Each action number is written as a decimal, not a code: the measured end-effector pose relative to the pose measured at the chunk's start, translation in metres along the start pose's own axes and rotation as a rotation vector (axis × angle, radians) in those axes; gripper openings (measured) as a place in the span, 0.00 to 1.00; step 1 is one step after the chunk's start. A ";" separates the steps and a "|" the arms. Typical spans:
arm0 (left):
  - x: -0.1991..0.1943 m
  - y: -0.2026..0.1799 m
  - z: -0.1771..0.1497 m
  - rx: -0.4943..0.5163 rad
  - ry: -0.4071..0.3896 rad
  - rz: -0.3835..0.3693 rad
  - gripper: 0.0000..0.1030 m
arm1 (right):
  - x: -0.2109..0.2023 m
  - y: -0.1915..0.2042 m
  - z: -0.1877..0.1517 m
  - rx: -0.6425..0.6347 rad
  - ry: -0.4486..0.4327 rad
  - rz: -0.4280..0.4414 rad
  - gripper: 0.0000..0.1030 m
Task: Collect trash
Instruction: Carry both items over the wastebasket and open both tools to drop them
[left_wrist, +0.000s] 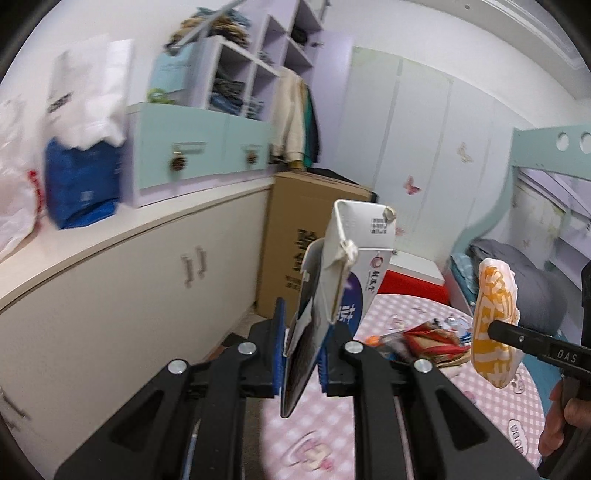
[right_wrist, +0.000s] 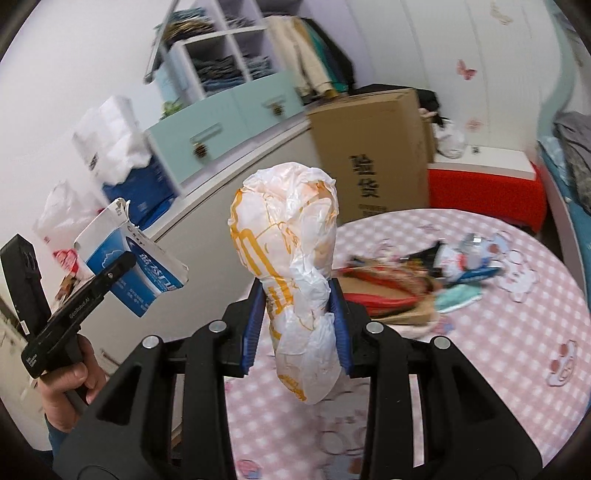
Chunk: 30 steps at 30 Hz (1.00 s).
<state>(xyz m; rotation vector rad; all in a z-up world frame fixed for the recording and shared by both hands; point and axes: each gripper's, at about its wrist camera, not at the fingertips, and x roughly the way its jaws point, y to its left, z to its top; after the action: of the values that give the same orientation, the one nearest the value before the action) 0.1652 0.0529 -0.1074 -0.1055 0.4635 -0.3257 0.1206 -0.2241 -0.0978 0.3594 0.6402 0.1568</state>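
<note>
My left gripper (left_wrist: 302, 354) is shut on a flattened blue-and-white milk carton (left_wrist: 340, 273) and holds it up above the round table's left edge; the carton also shows in the right wrist view (right_wrist: 136, 266). My right gripper (right_wrist: 295, 325) is shut on a crumpled white-and-orange wrapper (right_wrist: 291, 251) and holds it up over the table; the wrapper also shows in the left wrist view (left_wrist: 495, 321). A pile of mixed trash (right_wrist: 406, 280) lies on the pink checked tablecloth (right_wrist: 498, 343), beyond both grippers; it also shows in the left wrist view (left_wrist: 424, 339).
A cream cabinet (left_wrist: 129, 288) runs along the left, with bags (left_wrist: 81, 177) and a mint drawer unit (left_wrist: 199, 144) on top. A tall cardboard box (right_wrist: 373, 151) stands behind the table, a red-and-white box (right_wrist: 484, 181) beside it. A bed (left_wrist: 517, 266) is at the right.
</note>
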 end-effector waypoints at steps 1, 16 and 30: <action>-0.007 0.012 -0.002 -0.016 -0.001 0.017 0.14 | 0.005 0.011 0.000 -0.015 0.008 0.013 0.33; -0.031 0.151 -0.085 -0.240 0.135 0.229 0.14 | 0.123 0.151 -0.041 -0.150 0.253 0.228 0.33; 0.016 0.236 -0.173 -0.387 0.366 0.310 0.14 | 0.239 0.220 -0.115 -0.215 0.535 0.179 0.33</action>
<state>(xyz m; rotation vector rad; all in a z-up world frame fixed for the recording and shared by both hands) 0.1666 0.2656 -0.3092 -0.3499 0.8914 0.0569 0.2327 0.0717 -0.2330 0.1634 1.1087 0.4998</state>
